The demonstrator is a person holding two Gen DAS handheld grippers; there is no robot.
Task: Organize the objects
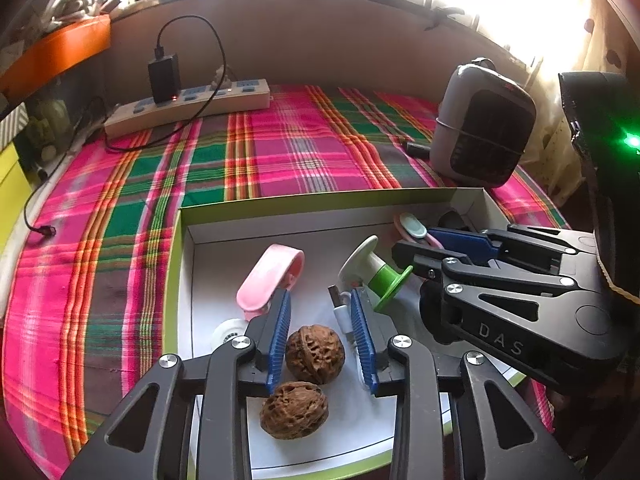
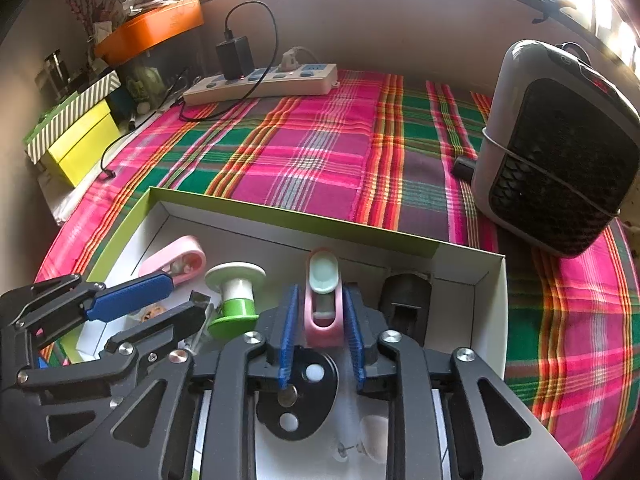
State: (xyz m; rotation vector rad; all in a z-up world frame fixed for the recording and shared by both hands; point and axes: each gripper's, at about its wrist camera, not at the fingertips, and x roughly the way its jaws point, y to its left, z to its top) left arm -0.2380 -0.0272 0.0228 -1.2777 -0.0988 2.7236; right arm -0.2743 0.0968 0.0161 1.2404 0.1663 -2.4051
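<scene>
A shallow white box with a green rim (image 1: 180,264) lies on the plaid cloth. In it my left gripper (image 1: 320,300) stands open around a brown walnut (image 1: 315,354); the right pad is clear of the shell. A second walnut (image 1: 294,410) rests just below it. Beyond it are a pink clip (image 1: 268,280), a green and white spool (image 1: 376,276) and a white USB plug (image 1: 340,308). My right gripper (image 2: 321,292) is open with a pink and mint clip (image 2: 322,312) between its pads, with narrow gaps either side. A black flat piece (image 2: 298,392) lies under it.
A grey and black heater (image 2: 556,152) stands right of the box, and a black block (image 2: 406,304) sits in the box's right corner. A power strip (image 2: 260,82) with a charger lies at the back. An orange box (image 2: 156,28) and a yellow box (image 2: 80,144) stand at the far left.
</scene>
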